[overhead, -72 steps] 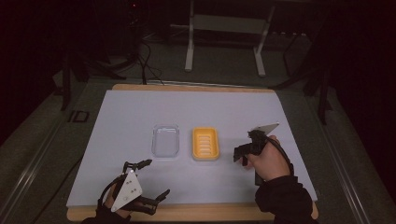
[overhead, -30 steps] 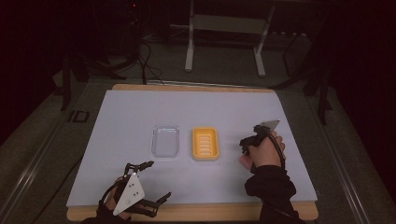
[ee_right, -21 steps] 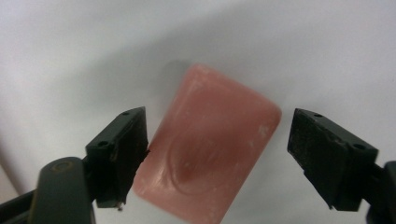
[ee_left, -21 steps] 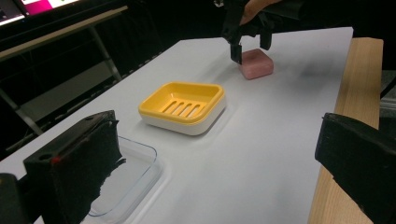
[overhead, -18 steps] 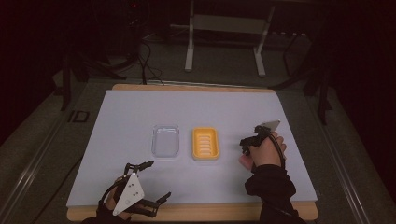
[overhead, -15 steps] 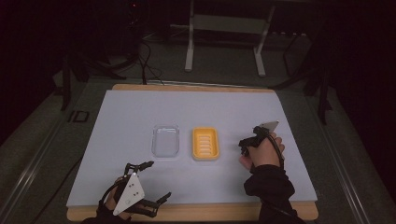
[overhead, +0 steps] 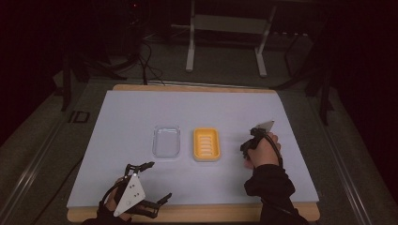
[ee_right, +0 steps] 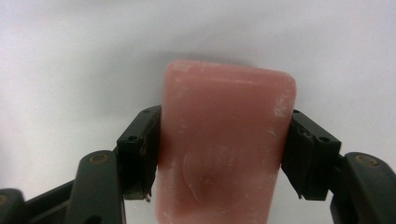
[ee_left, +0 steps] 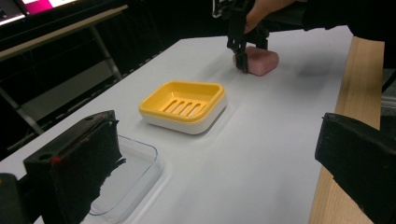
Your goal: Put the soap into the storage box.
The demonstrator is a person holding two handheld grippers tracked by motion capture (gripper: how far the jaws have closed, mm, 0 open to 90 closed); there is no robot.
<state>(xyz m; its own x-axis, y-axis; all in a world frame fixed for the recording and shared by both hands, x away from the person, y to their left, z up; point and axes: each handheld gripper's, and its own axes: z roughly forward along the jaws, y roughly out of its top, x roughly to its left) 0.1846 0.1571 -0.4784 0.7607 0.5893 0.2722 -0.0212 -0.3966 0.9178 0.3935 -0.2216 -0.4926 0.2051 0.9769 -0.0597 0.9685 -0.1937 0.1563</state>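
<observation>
Apparently the work is to put the pink soap bar (ee_right: 226, 144) into the yellow soap dish (overhead: 206, 144), and it stands at the very beginning of the carrying part. The right tongs (ee_right: 224, 154) are already closed on the soap bar: in the right gripper view the two black jaws press against its two long sides, with no gap visible. From the left gripper view the bar looks to lie on the white tabletop (overhead: 141, 112) or just above it, to the right of the dish and well apart from it; I cannot tell for sure if it is already lifted. So the grasp seems done, while the lift, the move to the dish and the release are all left.

The dish is empty; its slotted bottom shows free in the left gripper view. Just beside it, on its left, lies a clear plastic lid or tray (overhead: 166, 141), not touching the dish. I judge it belongs to the dish as a cover, but nothing is holding it now.

The left tongs (overhead: 155, 185) wait near the front edge of the tabletop, in the person's left hand, with the jaws spread wide and nothing between them.

Counting the things: one soap bar, one yellow soap dish, one clear lid, two tongs, and one tabletop covered in white with a wooden edge at the front. On the white surface I see no other small objects.
</observation>
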